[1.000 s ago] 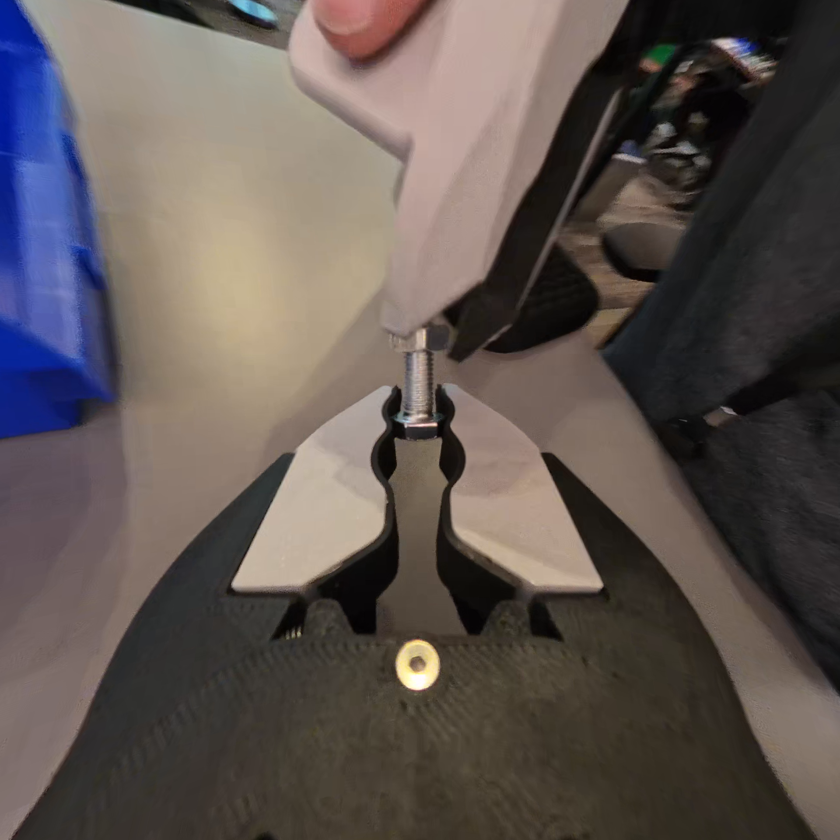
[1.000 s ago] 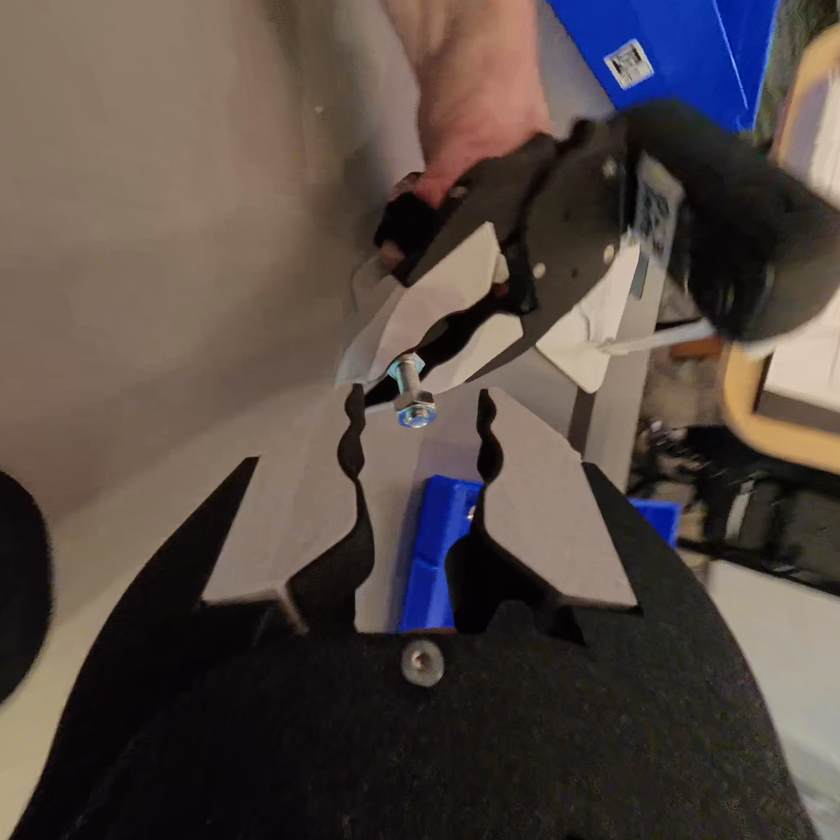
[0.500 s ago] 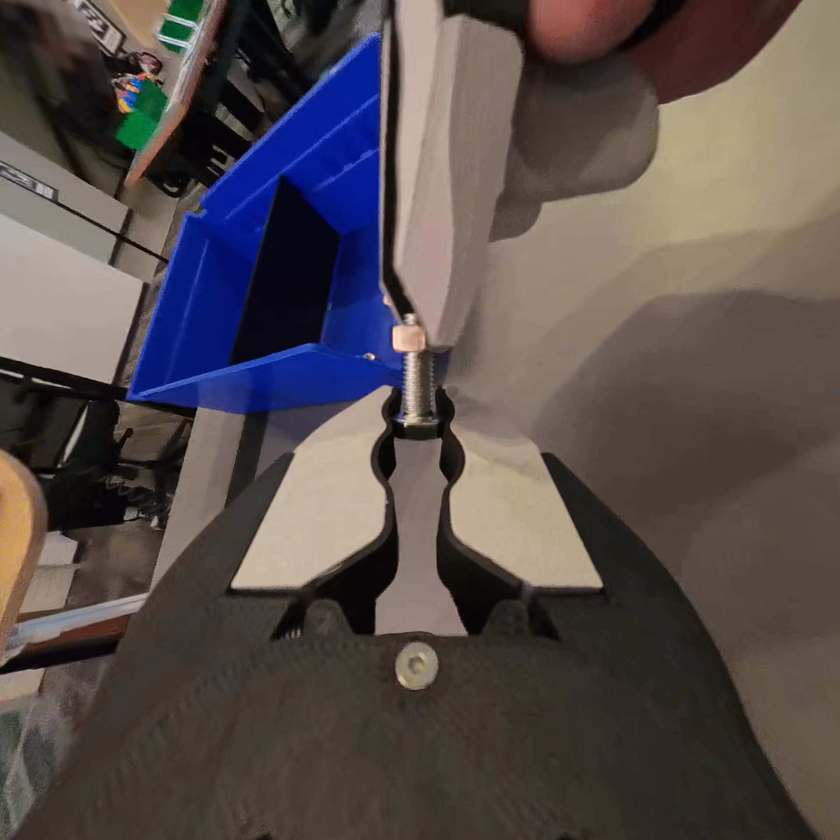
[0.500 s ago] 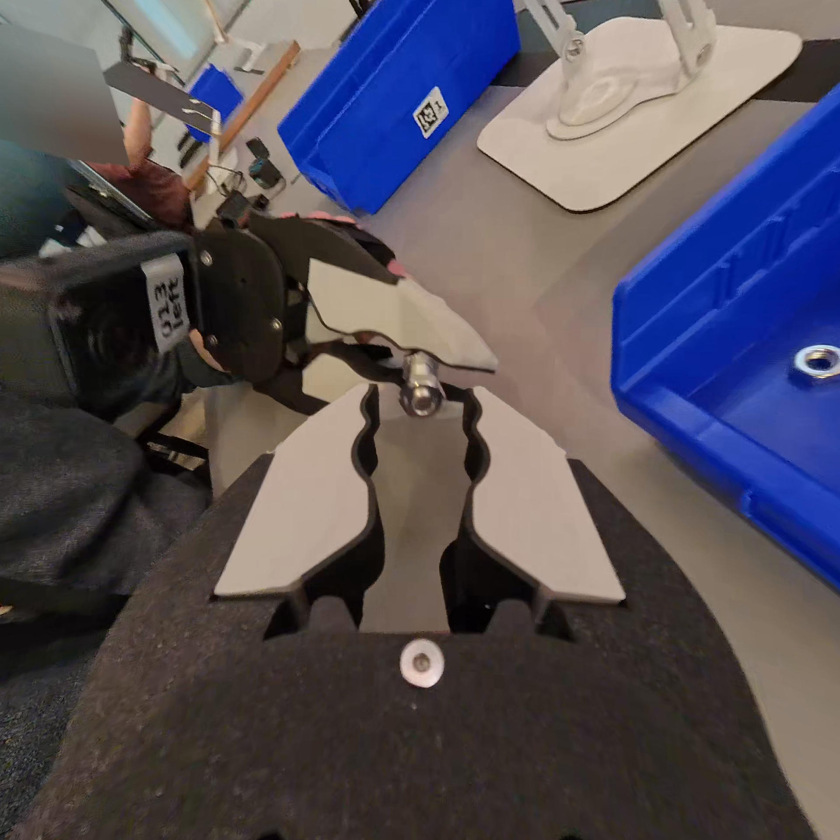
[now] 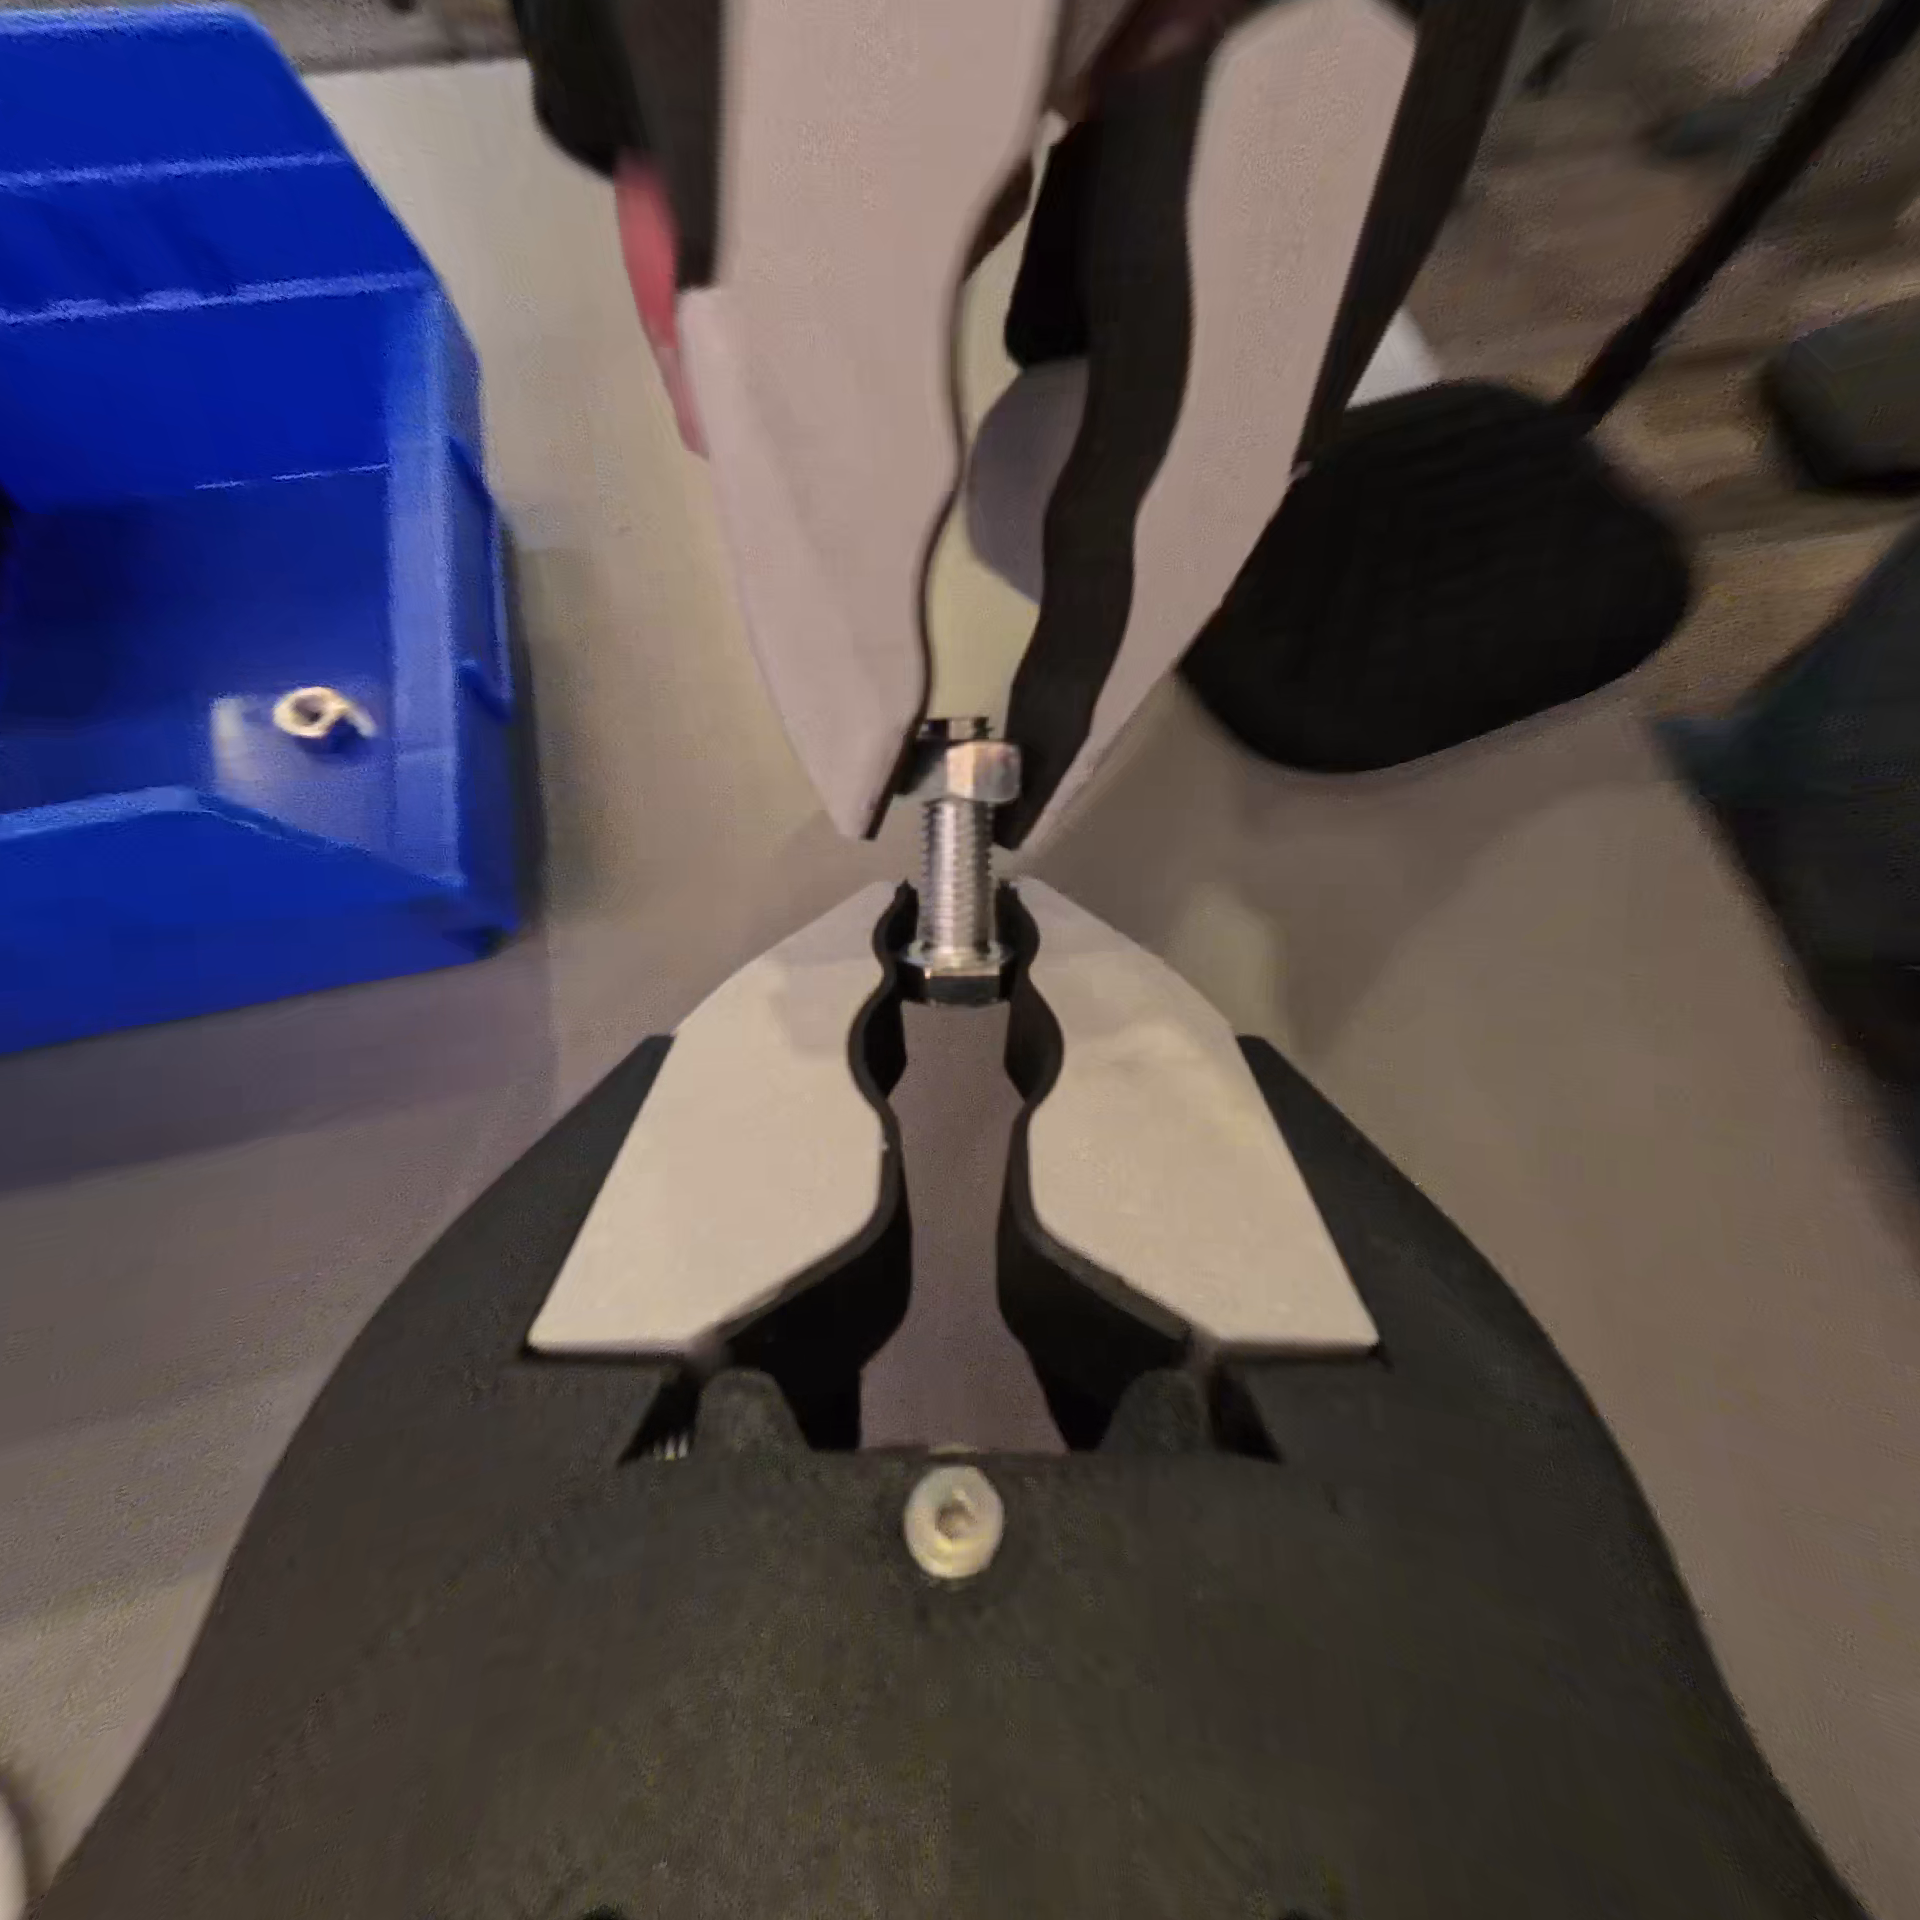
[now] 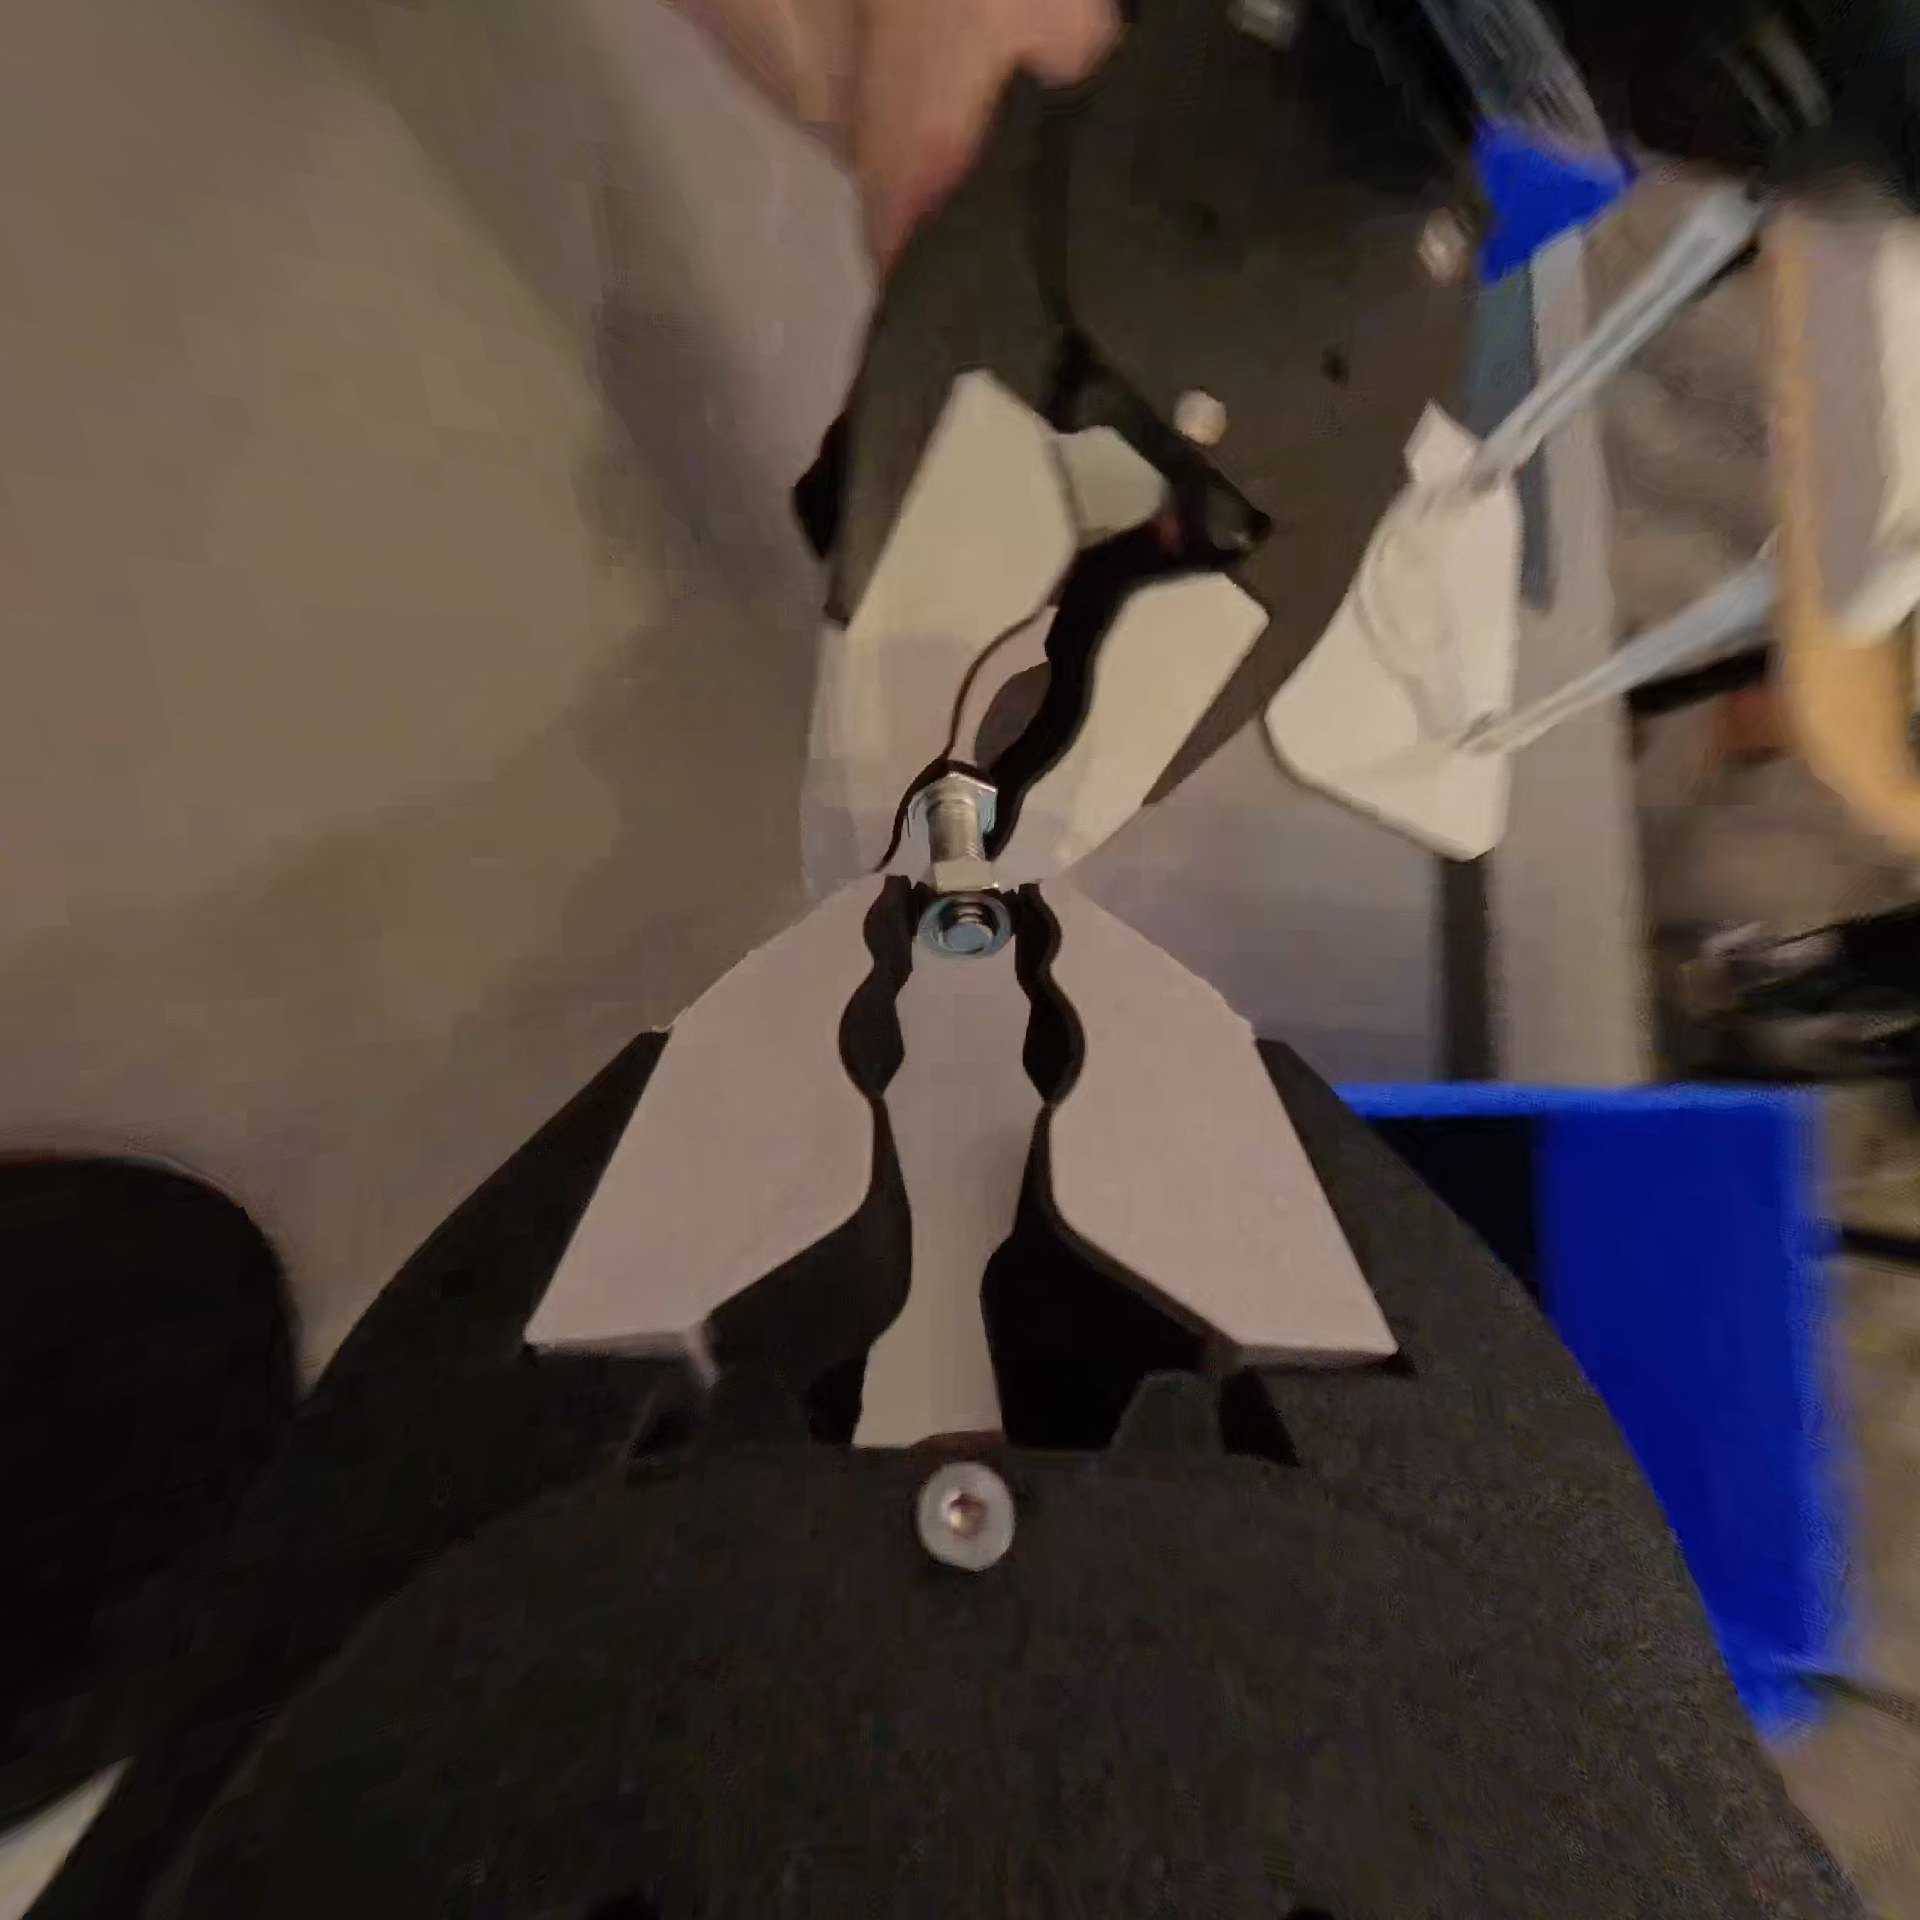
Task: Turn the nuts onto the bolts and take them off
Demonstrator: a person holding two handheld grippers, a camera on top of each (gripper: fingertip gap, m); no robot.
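Half a second earlier the blue bin stood open behind the bolt in the left wrist view; it now lay off to the left side, and the gray table filled the ground under both tools. In the left wrist view, the left gripper was closed on the bolt head, with the threaded bolt pointing straight away from the camera. At the far end of the bolt sat the nut, pinched between the tips of the right gripper, which reached down from above. A small metal piece lay inside the bin. In the right wrist view, the right gripper was clamped on the nut, seen end on, and the bolt ran from it up into the tips of the left gripper. A hand held that tool from above, and the bin stood at the right edge, blurred.
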